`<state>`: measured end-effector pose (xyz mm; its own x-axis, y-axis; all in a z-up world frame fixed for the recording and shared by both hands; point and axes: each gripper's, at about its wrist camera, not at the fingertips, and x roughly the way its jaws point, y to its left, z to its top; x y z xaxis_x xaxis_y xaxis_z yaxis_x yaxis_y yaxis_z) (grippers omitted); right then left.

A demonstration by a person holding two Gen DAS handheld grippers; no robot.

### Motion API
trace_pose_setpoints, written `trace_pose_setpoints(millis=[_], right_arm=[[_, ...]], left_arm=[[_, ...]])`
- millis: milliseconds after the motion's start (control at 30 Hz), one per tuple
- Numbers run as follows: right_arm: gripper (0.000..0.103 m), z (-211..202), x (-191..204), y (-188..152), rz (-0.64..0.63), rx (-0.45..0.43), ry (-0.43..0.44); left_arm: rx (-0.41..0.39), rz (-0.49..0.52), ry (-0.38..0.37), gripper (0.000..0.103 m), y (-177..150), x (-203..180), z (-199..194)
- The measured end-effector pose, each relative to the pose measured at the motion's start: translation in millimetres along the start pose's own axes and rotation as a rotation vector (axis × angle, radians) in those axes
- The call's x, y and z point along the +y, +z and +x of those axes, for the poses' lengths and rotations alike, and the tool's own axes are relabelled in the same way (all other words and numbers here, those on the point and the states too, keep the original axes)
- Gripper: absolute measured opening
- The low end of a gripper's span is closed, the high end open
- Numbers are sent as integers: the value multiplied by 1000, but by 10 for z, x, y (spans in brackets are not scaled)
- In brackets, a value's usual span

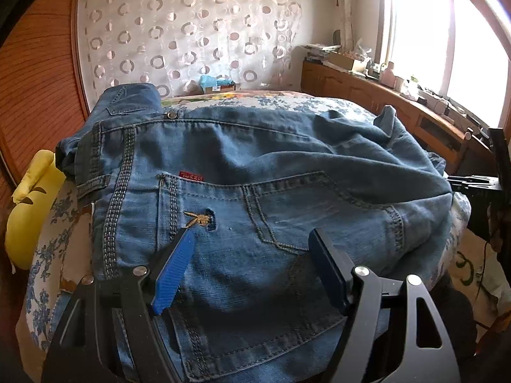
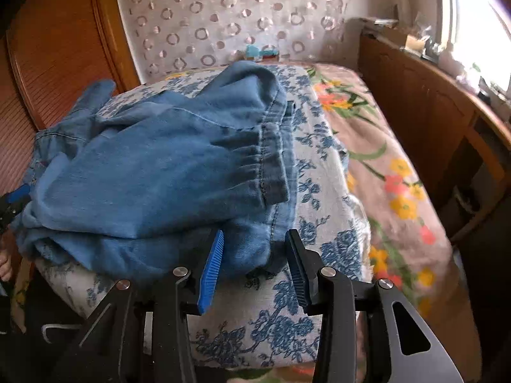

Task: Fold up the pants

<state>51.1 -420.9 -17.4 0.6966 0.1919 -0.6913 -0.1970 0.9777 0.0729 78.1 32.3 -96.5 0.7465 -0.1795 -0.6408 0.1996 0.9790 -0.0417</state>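
Left wrist: yellow cushion (image 1: 28,210) beside jeans (image 1: 255,175)

A yellow cushion (image 1: 27,210) lies at nine o'clock, a circle-patterned curtain (image 1: 188,32) hangs at twelve, and a wooden cabinet (image 2: 424,121) stands at three.

Matt blue denim pants (image 1: 255,172) on woven floral cloth cushion (image 2: 319,210)
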Motion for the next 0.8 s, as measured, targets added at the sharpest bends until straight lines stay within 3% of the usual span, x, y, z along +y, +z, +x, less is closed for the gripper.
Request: trace_pose_setpoints(millis=[67, 100, 200, 300, 467, 700, 767, 800], right_arm=[[41, 5, 29, -19, -19, -7, -14], [29, -36, 79, -54, -41, -11, -17], [10, -87, 98, -82, -82, -10, 10], [7, -297, 1, -101, -79, -62, -25], [6, -790, -463, -119, -10, -148, -97], [8, -427, -704, -342, 52, -35, -87], [18, -440, -756, -322, 86, -59, -67], [28, -457, -769, -309, 104, -75, -56]], left_arm=[[2, -1, 5, 75, 4, -10, 29], [3, -4, 5, 75, -2, 4, 30], [12, -8, 10, 75, 2, 2, 79], [13, -6, 15, 75, 16, -1, 89], [8, -11, 0, 75, 11, 9, 76], [-12, -10, 1, 75, -1, 3, 33], [-32, -9, 3, 75, -3, 5, 3], [-50, -7, 4, 75, 4, 5, -21]])
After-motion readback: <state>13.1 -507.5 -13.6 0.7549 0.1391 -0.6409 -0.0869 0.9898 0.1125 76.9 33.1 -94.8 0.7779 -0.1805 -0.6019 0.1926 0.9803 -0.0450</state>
